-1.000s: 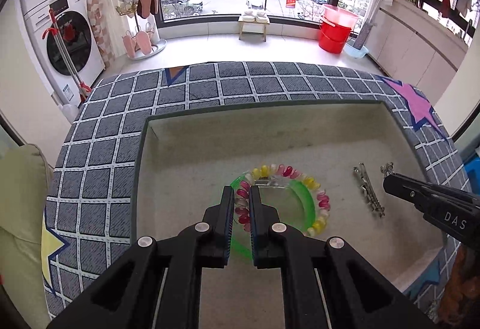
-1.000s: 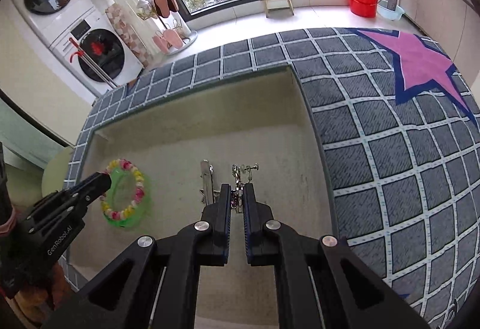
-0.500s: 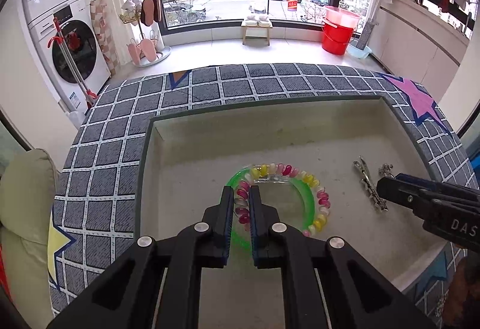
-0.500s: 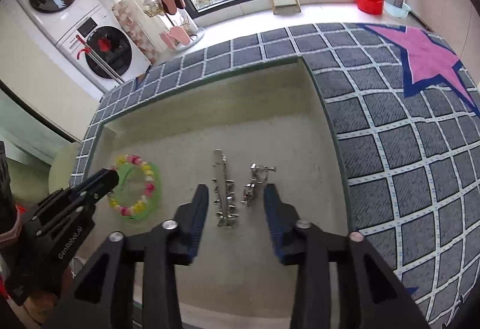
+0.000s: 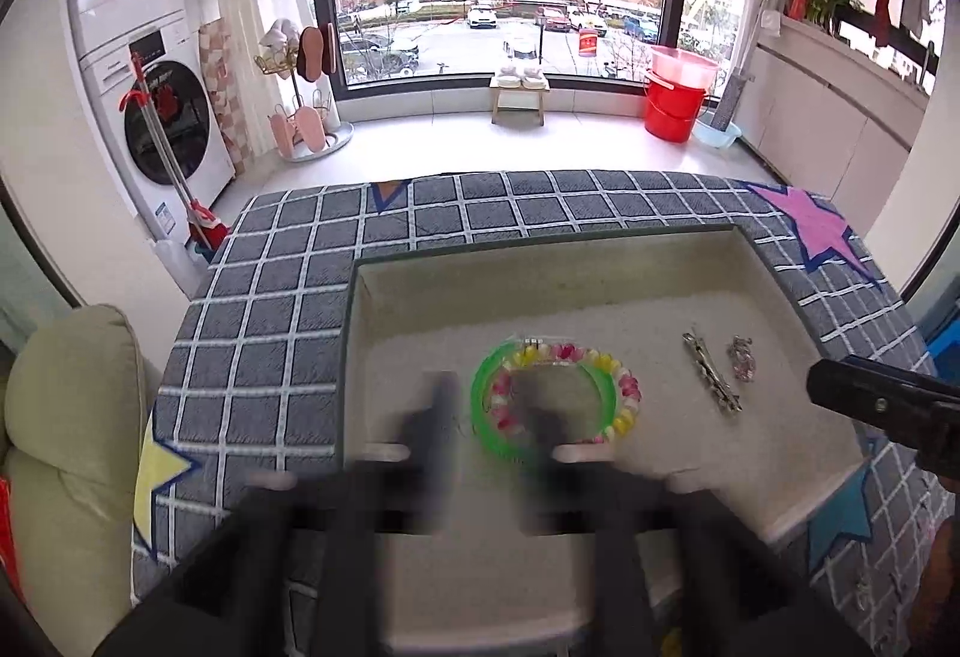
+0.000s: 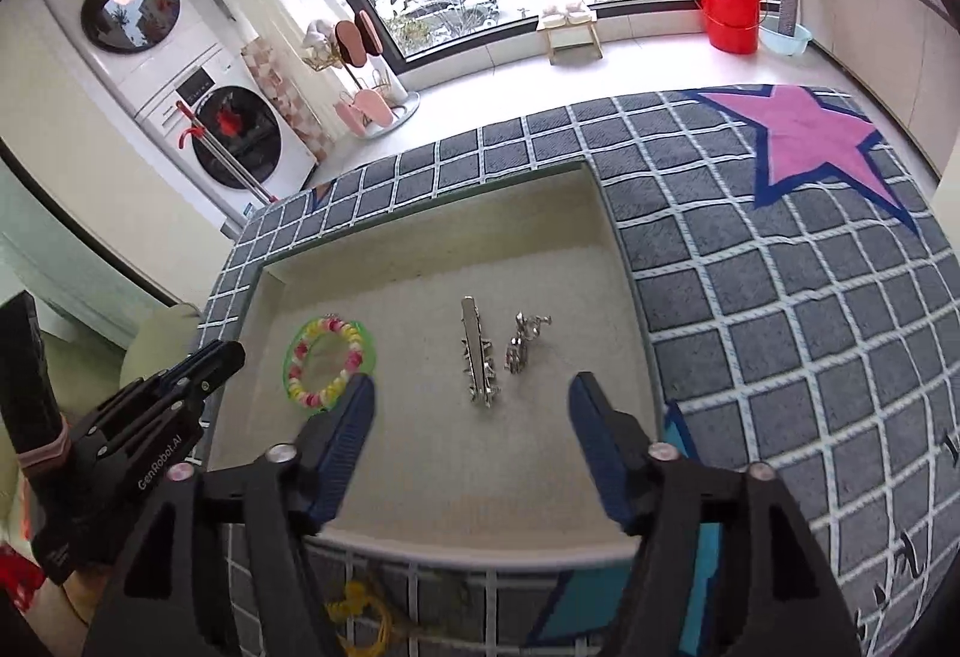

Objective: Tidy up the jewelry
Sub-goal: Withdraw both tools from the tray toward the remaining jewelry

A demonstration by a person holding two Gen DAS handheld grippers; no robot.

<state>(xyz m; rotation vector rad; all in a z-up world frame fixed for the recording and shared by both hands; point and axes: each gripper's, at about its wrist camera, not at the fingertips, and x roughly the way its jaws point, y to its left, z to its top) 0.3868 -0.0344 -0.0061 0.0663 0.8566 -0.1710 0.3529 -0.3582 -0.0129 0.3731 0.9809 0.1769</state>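
Both tongs are spread: the left tongs point(image 5: 486, 417), blurred, straddle the green ring of a pink-and-yellow beaded bracelet point(image 5: 555, 396) previously pinched; the right tongs point(image 6: 471, 405), shut a second ago, are seen behind a silver hair clip point(image 6: 477, 354) and earring point(image 6: 522, 339) in the tray point(image 6: 420, 249).

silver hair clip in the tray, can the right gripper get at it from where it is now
Probably yes. The right gripper is open, and the silver hair clip lies flat just ahead of its fingers on the tray floor. Only the small silver earring lies close beside it.
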